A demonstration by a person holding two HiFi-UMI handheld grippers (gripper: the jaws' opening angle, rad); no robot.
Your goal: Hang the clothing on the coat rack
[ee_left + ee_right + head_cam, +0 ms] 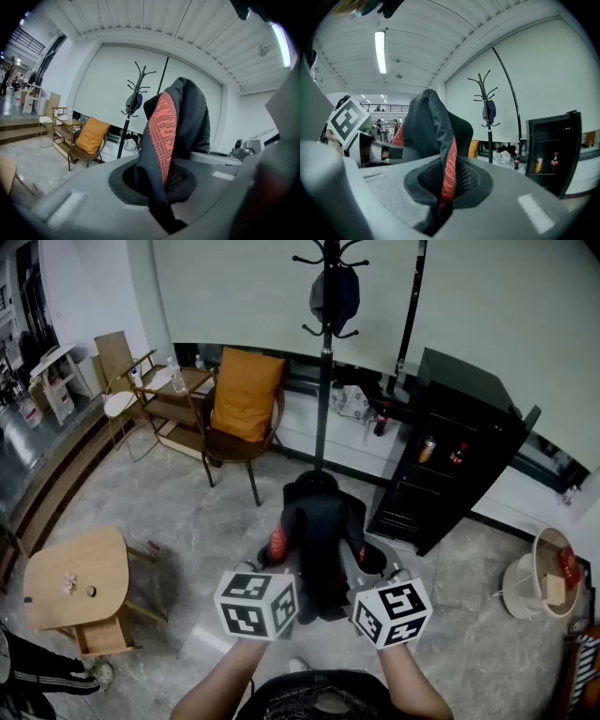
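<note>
When you look from the head view, the dark clothing (319,531) hangs between both tongs, in front of the coat rack (324,381). In the left gripper view, the left tongs (161,190) pinch its red-striped edge. In the right gripper view, the right tongs (443,190) pinch it too.

Cool, even indoor light, fairly dim in the head view, where the dark clothing (319,540) loses its detail. A ceiling lamp (380,51) glares white in the right gripper view. Both gripper views bulge, fade into black corners and blur close up
</note>
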